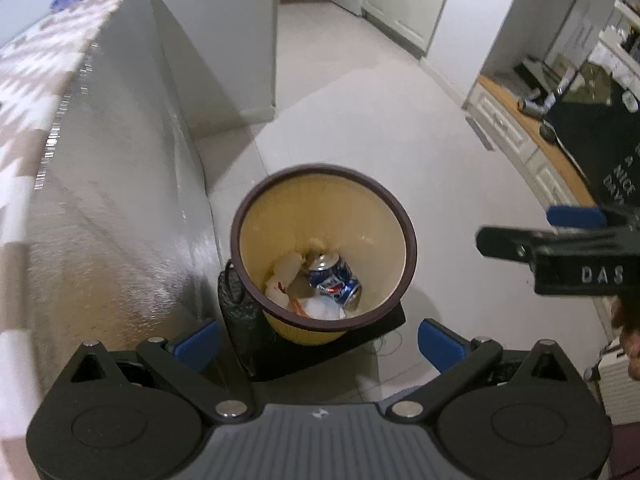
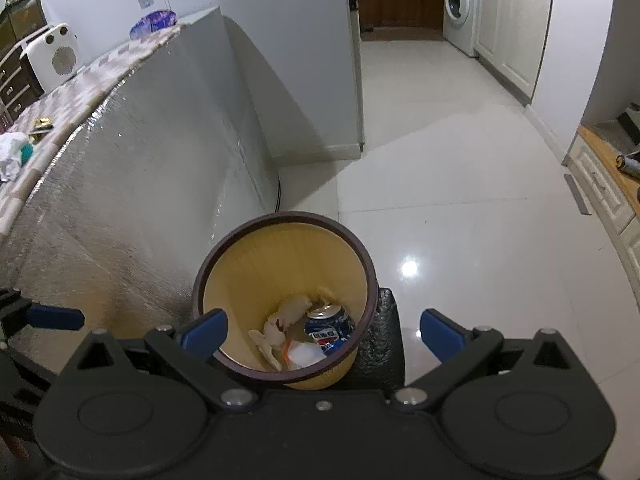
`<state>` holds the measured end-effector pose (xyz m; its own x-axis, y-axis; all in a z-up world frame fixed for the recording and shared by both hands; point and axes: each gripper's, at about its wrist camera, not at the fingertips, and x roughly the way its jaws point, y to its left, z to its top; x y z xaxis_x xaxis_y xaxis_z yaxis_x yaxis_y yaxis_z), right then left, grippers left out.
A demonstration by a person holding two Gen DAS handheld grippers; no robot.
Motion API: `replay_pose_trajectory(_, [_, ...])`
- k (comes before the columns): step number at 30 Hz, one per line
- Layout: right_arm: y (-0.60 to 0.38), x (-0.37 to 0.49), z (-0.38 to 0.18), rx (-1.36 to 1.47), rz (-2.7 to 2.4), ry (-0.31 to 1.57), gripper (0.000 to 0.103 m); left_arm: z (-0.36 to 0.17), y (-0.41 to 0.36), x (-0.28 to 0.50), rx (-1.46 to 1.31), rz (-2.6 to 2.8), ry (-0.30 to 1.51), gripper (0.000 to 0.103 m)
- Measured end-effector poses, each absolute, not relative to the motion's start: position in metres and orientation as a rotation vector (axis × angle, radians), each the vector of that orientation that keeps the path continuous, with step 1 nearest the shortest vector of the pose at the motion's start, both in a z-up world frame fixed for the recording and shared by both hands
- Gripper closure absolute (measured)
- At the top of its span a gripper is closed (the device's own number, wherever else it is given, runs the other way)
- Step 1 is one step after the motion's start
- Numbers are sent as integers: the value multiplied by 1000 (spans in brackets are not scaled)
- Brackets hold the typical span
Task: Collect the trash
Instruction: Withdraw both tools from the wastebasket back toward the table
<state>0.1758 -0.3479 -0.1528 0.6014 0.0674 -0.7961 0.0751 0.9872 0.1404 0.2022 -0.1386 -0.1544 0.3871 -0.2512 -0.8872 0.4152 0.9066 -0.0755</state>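
Left claw (image 1: 318, 340) wide, nothing between the blue pads (image 1: 198, 344), hanging over the near rim of the bin (image 1: 404, 220). Right claw (image 2: 324, 334) also wide and empty, above the same bin (image 2: 280, 220); from the left view its finger (image 1: 516, 242) shows at the right edge. Bin is yellow with a dark rim, on the white floor (image 2: 460, 160), just right of the bench (image 2: 120, 184) side wall. Inside the bin: a crushed blue can (image 1: 336, 280) on the right, crumpled white paper (image 1: 286, 276) on the left. More trash (image 2: 12, 156) lies on the bench top, far left. Washer (image 2: 460, 4) far across the room
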Motion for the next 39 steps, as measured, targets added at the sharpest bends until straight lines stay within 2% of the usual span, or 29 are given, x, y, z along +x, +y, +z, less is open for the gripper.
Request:
replay_pose_trajectory(25, [-333, 98, -86, 128, -22, 787, 0, -83, -92, 145, 50, -409, 895, 0])
replay_pose_trajectory(39, [-298, 86, -62, 103, 42, 721, 0, -42, -8, 124, -6, -311, 768, 0])
